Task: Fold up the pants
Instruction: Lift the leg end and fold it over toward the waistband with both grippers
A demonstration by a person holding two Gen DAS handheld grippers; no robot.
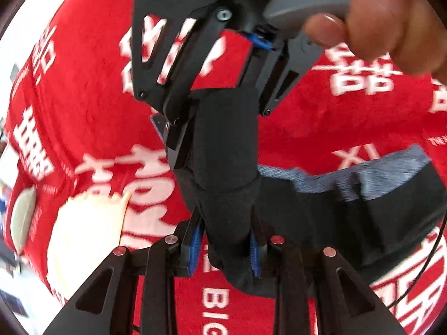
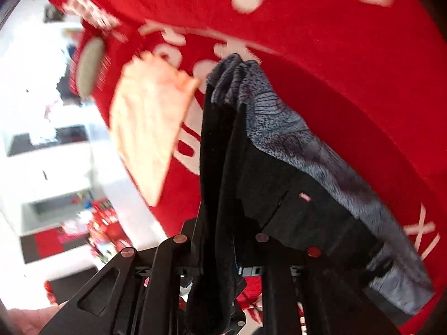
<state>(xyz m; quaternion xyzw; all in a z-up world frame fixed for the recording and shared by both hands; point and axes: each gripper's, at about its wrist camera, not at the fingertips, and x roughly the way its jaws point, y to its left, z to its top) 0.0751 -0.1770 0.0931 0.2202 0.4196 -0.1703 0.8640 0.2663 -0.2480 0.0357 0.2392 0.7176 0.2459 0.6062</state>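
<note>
A red cloth [image 1: 349,117] with white lettering is covering the desk, the black pants [image 1: 226,145] hanging above it. Both the left tool [image 1: 225,247] and right tool [image 2: 220,254] are gripping the pants. Only the right wrist view is showing white shelves [image 2: 50,167] beyond the cloth; only the left is showing the hand [image 1: 391,19].

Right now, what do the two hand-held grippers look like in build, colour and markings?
Both are matte black, angular frames with triangular cut-outs and round red-capped pins. The left gripper has blue ribbed pads inside its fingers. The right gripper shows a grey handle, a blue part near its hinge and small screws. A thin black cable loops nearby.

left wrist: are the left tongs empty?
No, the left tongs are clamped on a bunch of the black pants.
</note>
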